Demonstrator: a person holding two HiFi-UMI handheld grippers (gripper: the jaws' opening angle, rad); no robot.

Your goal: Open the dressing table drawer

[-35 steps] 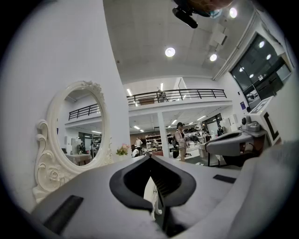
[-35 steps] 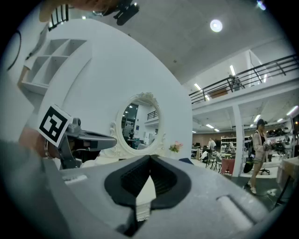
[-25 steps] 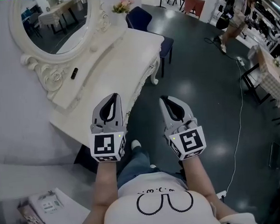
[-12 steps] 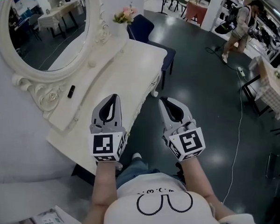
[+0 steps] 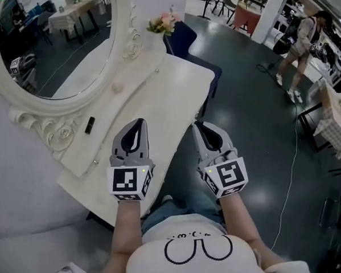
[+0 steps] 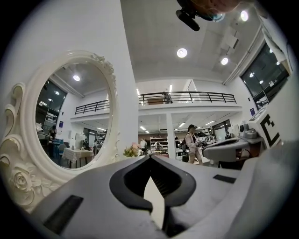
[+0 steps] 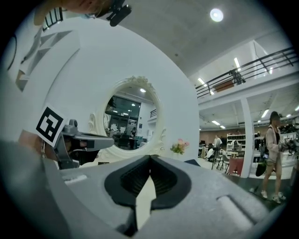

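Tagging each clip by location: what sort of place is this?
Likely a large open workspace or showroom, not a bedroom: the dressing table and oval mirror stand on dark floor, with a railed mezzanine overhead.

Grey left gripper (image 5: 138, 123) and right gripper (image 5: 198, 125) bear black-and-white marker cubes (image 5: 130, 182); shirt (image 5: 194, 263) white.

The mirror (image 5: 51, 42) stands on the dressing table (image 5: 162, 93), at its left side, with a small object (image 5: 89, 125) lying just below it. Flowers (image 5: 163, 24) sit at the table's far end, before a chair (image 5: 188, 38). The left gripper (image 5: 138, 123) hangs over the table's near edge, and the right gripper (image 5: 198, 126) is beside it, over the floor.
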